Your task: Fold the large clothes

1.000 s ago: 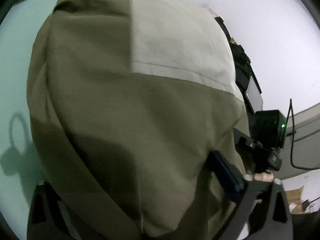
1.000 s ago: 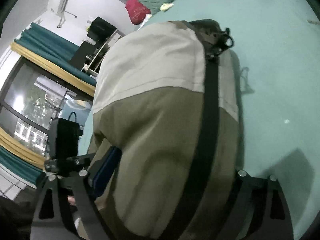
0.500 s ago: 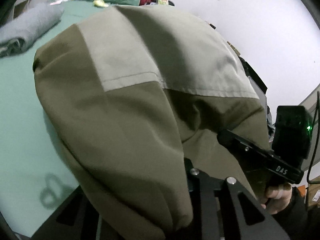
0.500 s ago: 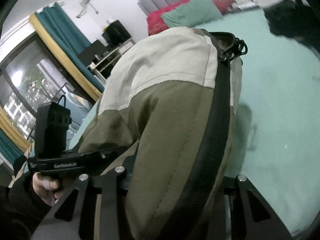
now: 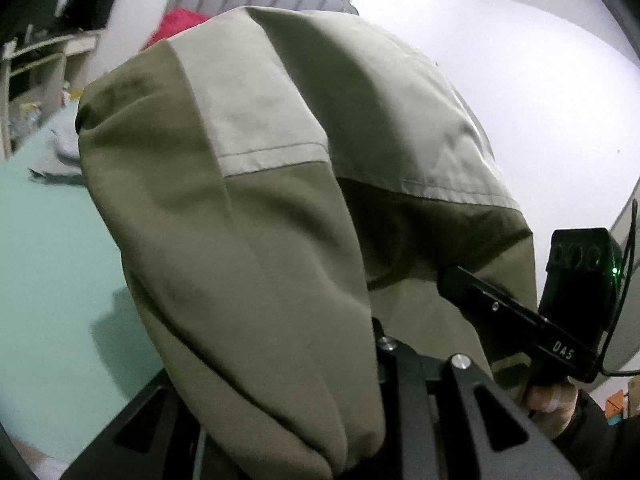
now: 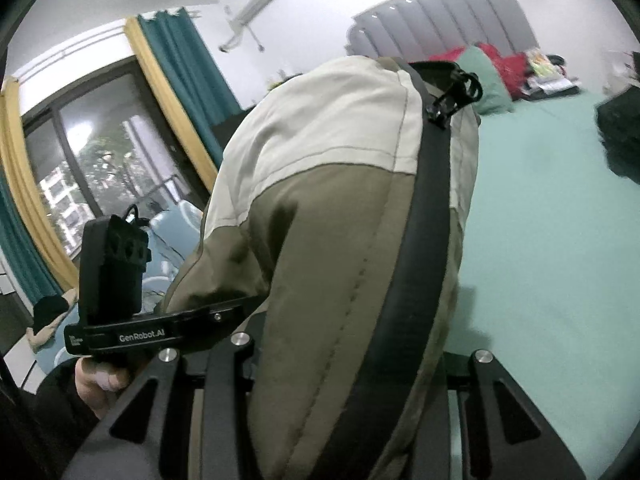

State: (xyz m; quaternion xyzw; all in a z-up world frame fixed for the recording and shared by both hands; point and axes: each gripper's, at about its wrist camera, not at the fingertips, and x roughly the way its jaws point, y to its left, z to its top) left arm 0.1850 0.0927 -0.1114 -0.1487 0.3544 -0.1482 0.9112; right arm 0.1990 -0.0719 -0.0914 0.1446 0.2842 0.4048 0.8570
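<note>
The jacket (image 5: 280,208), olive with a pale upper panel, hangs bunched up off the bed (image 6: 560,240), pinched by both grippers. The left gripper (image 5: 304,432) is clamped on a fold at its near edge, and the right gripper (image 6: 344,392) is clamped on the edge beside the black zipper strip (image 6: 424,240), whose pull dangles at the top. To the right the green sheet lies open and bare, offering room; a dark garment (image 6: 620,136) sits at its far edge. Pillows (image 6: 488,76) crowd the headboard (image 6: 440,12), and a folded grey cloth (image 5: 60,152) lies off to the left.
</note>
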